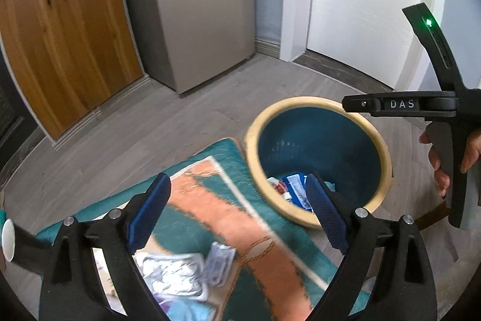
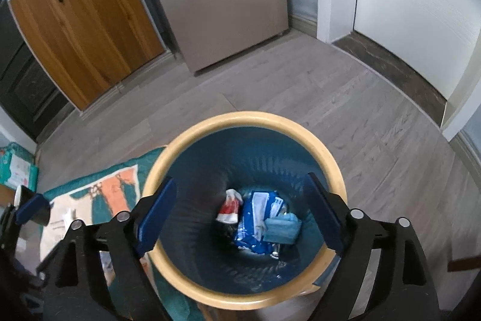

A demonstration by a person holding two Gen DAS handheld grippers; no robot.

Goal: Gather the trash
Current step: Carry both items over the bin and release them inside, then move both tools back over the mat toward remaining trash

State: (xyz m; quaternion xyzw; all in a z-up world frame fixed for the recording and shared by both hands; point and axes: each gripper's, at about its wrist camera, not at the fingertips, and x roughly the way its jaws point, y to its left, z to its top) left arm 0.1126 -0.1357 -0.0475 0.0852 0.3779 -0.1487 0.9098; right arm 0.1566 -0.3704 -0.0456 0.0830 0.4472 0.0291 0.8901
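Your rug (image 1: 240,218) lies beside the blue bin (image 2: 243,300), which holds a blue packet (image 2: 255,218), while your right gripper (image 2: 240,215) hangs wide open and empty above it and your left gripper (image 1: 237,212), equally spread, hovers over what looks like blurred clear wrappers (image 1: 177,273).

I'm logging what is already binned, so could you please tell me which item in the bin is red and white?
The small crumpled red-and-white wrapper, lying left of the large blue foil packet and the teal folded face mask in the blue cream-rimmed bin.
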